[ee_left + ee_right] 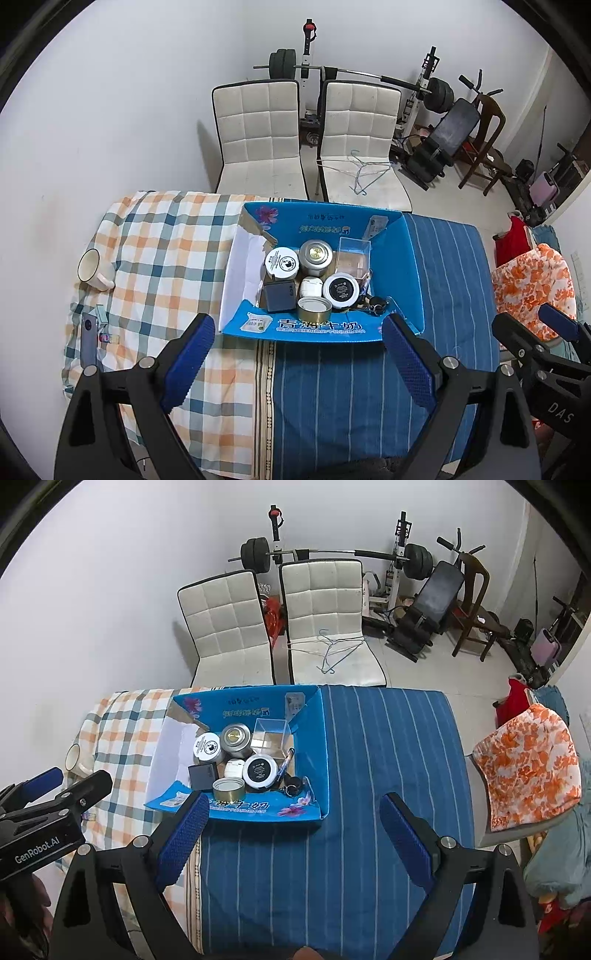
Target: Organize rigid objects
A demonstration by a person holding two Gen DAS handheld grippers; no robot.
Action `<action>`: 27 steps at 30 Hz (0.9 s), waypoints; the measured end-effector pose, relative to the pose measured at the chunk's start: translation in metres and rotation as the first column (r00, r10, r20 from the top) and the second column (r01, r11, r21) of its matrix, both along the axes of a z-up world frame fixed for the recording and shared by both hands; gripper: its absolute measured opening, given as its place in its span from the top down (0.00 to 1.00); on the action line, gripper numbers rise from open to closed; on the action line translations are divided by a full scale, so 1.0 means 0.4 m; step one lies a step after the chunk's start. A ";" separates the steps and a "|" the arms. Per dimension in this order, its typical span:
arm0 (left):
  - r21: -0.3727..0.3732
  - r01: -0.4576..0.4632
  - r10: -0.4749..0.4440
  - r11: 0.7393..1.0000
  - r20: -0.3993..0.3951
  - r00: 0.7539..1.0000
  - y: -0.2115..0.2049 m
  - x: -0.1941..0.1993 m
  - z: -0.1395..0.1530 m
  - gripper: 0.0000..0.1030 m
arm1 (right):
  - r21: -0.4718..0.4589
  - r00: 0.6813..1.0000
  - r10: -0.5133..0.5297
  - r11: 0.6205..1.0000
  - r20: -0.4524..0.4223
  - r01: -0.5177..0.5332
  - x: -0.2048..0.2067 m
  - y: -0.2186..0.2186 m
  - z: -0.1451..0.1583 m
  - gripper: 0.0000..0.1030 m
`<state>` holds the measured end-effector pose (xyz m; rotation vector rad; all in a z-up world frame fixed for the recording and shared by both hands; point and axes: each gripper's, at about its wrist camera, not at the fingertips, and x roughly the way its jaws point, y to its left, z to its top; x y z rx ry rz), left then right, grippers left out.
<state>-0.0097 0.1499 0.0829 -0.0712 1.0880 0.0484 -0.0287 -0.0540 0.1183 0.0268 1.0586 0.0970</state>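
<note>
Left gripper (297, 363): spread wide, empty.
Right gripper (293, 842): likewise.
Risk: crowded blue box (406, 266), neighbouring tins (314, 309) knocked.

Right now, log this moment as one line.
left gripper: open, empty | right gripper: open, empty | blue box: filled | white mug: outside

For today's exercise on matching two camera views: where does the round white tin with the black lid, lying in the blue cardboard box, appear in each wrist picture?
Left wrist: the round white tin with the black lid sits right of centre, near the front of the blue cardboard box.
Right wrist: the tin sits left of centre, in the box.
Shared landmark: the open gold tin just front-left of it in both.
</note>
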 end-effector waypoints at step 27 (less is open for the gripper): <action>0.004 -0.011 0.011 1.000 0.005 1.000 0.013 -0.004 -0.007 0.10 | -0.032 1.000 -0.007 0.999 0.007 0.007 0.013 -0.009 0.001 0.07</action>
